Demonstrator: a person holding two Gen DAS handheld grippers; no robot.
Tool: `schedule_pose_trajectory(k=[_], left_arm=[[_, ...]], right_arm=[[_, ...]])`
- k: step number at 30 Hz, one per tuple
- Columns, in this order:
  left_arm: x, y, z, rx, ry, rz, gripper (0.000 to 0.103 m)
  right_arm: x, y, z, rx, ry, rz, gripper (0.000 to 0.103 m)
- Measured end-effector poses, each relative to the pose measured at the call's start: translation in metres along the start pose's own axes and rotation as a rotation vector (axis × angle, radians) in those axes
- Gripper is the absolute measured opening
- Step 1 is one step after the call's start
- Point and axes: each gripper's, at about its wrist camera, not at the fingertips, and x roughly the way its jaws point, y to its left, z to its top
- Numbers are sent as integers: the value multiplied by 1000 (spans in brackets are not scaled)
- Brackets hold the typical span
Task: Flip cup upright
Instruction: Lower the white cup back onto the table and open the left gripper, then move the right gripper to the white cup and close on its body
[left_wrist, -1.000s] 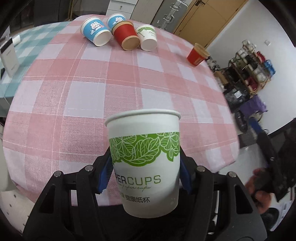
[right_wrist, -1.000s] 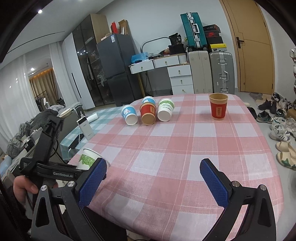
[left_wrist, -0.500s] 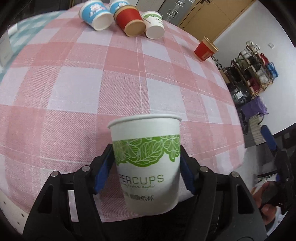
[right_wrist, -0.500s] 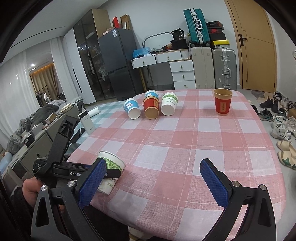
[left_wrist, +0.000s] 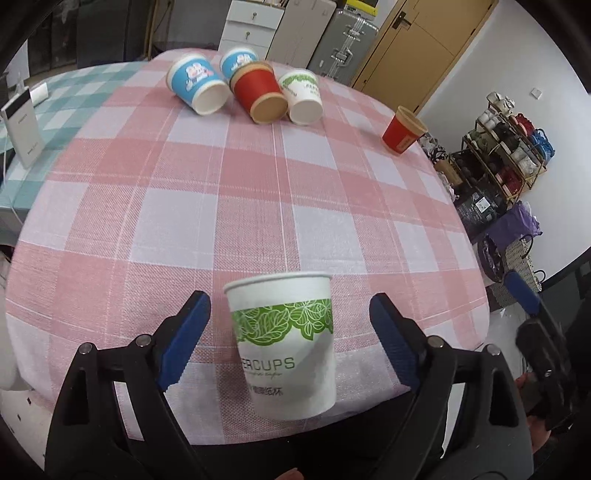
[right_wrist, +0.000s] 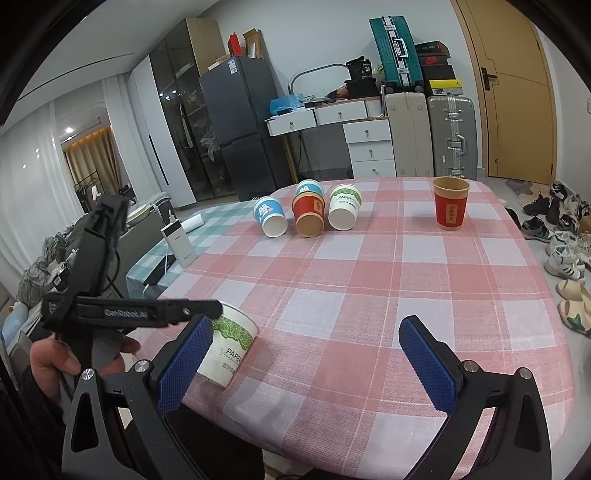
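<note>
A white paper cup with green leaves stands upright near the front edge of the pink checked table. My left gripper is open around it, its blue pads clear of the cup's sides. The cup also shows in the right wrist view, partly behind the left gripper's finger. My right gripper is open and empty above the table's front. At the far side several cups lie on their sides: a blue one, a red one and a white-green one.
A red cup stands upright at the far right of the table. A second blue cup sits behind the lying ones. A white power bank stands on a teal checked table to the left. Shoes lie on the floor at right.
My left gripper has opened and let go of the white-green cup, which now stands on the table. The right gripper stayed open and shifted slightly.
</note>
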Motion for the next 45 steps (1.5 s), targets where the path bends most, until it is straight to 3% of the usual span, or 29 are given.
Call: schedule_pose_trajectory(k=[7,12,16,20,25,27,32,36,42,45], left_arm=[[-67,-19,4,61,-177,51,87],[-110,-42,-7,163,-308,114,90],[-136,-49,-22,194,-402,172,102],[-152,-39,-40,180,-457,194,102],[-149,-7,-61,125,-430,235,102],[-142,5,-67,119,-398,244,102],[-128,47,-88,49,-324,198,102],[-115,74,-96,-10,-279,140,102],[-101,93,-97,-49,-264,112,102],[-93,105,-97,-80,-240,89,102]], right_arm=[[-9,8,7,41,-62,98,103],[-15,22,10,25,-83,169,103],[-7,29,13,50,-44,239,103],[19,42,12,39,71,264,103],[69,43,15,94,283,348,103],[91,41,19,103,379,340,103],[150,36,23,148,621,337,103],[194,28,15,316,846,403,103],[230,33,21,289,958,337,103],[247,45,28,210,1025,309,103]])
